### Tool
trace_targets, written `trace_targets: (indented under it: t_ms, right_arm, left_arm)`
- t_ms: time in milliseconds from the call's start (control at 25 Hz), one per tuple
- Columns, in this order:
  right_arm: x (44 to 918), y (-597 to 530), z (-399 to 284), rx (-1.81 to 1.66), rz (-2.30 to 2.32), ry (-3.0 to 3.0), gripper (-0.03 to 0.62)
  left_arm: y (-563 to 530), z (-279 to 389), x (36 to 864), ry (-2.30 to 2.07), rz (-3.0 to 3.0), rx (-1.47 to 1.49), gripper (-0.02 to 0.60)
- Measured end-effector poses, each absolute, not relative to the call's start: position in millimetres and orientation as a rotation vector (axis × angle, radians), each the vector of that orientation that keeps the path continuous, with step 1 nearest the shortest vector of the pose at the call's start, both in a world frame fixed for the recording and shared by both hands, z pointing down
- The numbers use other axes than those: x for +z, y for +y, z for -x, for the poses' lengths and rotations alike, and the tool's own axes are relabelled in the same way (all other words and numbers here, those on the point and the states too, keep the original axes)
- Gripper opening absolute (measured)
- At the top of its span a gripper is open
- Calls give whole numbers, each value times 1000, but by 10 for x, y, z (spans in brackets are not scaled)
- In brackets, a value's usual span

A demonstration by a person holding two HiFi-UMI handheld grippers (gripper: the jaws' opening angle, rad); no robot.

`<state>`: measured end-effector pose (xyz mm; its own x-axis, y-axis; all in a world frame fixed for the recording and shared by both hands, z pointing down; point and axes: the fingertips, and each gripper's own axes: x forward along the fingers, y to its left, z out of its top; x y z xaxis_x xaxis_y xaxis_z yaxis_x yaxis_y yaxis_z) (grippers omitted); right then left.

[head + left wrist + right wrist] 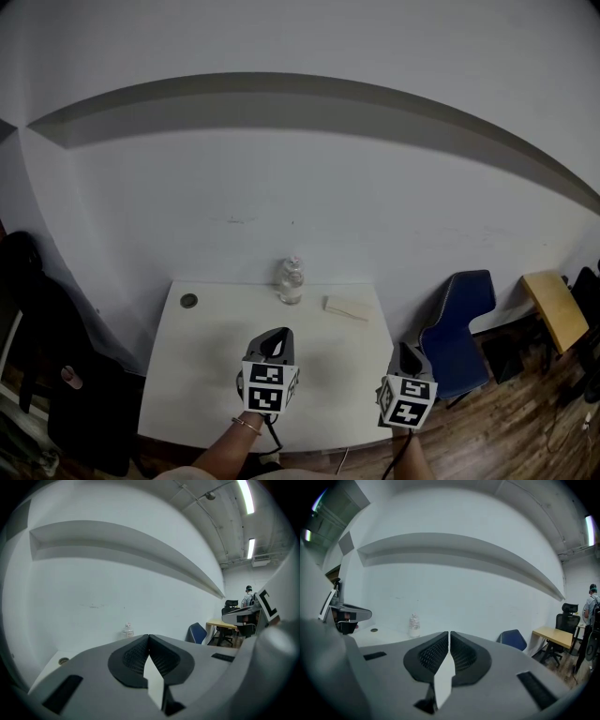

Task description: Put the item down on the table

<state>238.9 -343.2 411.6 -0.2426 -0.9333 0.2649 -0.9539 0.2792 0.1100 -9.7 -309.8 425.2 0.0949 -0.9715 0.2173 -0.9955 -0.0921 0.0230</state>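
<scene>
In the head view, the left gripper (278,334) and right gripper (404,350) hung near the table's (211,366) front edge. The bottle (291,279) stood at its far edge, with a beige pad (347,307) nearby. The left gripper view showed jaws closed together, empty. The right gripper view showed likewise.

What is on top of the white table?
A clear bottle at the back, a flat pale pad right of it, a small round disc far left. The left gripper hides a patch near the front.
</scene>
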Motion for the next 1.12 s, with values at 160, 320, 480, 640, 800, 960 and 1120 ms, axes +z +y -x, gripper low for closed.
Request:
trace_targets:
  t_ms: [160,320,480,640,800,960,1120]
  right_arm:
    - [4117,-3441,-2378,103,-1726,-2264,34]
    - [4111,-3474,-2373,122,-1729,-2270,32]
    - [4111,-3508,-2367,135,-1733,-2275,32]
    - [4129,-3512,-2367,147,-1734,-2274,32]
    - [4135,-3526,-2356,145,-1731,-2276,32]
    - [4135,-3515,-2346,138,-1730,-2275,32]
    - [4123,-3532,-2338,133,-1734,-2275,32]
  left_arm:
    - [-3137,72,4240,-1995,-2207,220,17]
    - [-3176,73,4254,-1993,-2207,228,17]
    - [-3206,79,4274,-1988,-2203,230,17]
    - [-3212,75,4281,-1984,-2203,233,17]
    - [-3220,87,4311,-1982,-2195,233,17]
    - [-3195,117,4343,-1985,-2185,232,17]
    - [-3202,150,4350,-1990,-2180,229,17]
